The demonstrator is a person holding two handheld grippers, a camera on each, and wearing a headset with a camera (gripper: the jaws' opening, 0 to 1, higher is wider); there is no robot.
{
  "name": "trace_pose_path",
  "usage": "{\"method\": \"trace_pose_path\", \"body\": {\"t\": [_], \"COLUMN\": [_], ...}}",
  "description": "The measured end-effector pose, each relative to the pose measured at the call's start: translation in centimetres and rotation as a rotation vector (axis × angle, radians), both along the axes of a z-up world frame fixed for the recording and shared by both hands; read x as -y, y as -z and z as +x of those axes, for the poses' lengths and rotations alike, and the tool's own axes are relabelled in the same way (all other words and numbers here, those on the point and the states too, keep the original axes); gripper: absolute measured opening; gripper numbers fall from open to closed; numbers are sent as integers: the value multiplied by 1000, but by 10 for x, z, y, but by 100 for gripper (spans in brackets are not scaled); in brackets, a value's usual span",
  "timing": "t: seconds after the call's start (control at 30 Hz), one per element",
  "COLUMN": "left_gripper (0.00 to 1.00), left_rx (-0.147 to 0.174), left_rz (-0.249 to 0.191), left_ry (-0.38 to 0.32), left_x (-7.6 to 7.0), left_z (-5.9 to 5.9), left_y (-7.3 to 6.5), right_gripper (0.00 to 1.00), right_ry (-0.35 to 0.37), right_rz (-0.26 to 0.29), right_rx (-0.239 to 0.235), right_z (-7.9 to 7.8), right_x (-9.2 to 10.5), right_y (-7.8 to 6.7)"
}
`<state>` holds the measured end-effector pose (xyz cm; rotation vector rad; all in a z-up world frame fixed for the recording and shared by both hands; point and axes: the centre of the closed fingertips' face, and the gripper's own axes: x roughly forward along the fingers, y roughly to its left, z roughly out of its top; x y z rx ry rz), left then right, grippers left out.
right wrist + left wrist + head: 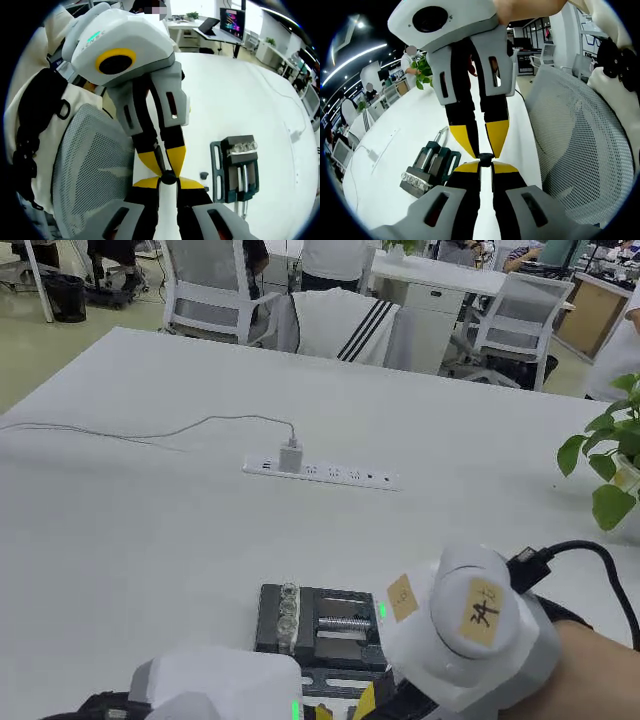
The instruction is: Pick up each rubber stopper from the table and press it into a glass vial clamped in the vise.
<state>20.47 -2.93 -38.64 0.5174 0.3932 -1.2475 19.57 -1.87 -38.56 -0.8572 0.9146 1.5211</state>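
Where the two claws meet tip to tip, a dark rubber stopper (169, 176) sits right at the junction. In the left gripper view the left gripper (486, 169) rises from 6 o'clock and the right gripper (482, 148) comes down from 12. Both pairs of jaws are drawn narrow, but I cannot tell which pair actually pinches the stopper.

The vise (235, 170) stands on the white table (240, 90) at 3 o'clock of the stopper, with a row of glass vials (241, 146) clamped at one end. A small dark piece (203, 175), perhaps another stopper, lies just beside the vise at its 9 o'clock. In the head view a power strip (320, 472) lies at the vise's 12 o'clock, well apart.
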Motion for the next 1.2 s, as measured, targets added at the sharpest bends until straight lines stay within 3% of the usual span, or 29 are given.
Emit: {"method": "trace_pose_path", "body": {"t": [0.13, 0.3, 0.37, 0.53, 0.67, 1.2], "left_gripper": [4, 4, 4, 4, 4, 4], "left_rx": [-17, -56, -70, -84, -98, -110], "left_rz": [-1, -53, -76, -112, -137, -159], "left_ry": [-21, -66, -83, -104, -106, -109], "left_x": [-6, -11, -12, -12, -10, -6], "left_z": [1, 2, 3, 1, -2, -2], "left_y": [4, 3, 0, -4, -6, -8], "right_gripper": [16, 17, 18, 18, 16, 12], "right_ry": [15, 30, 20, 34, 26, 18], "right_rz": [47, 97, 141, 191, 207, 205], "right_rx": [-1, -20, -21, -37, -36, -43], "right_z": [3, 5, 4, 1, -2, -5], "right_x": [-3, -3, -5, -6, -6, -6], "right_y": [-8, -13, -15, -16, -14, -11]}}
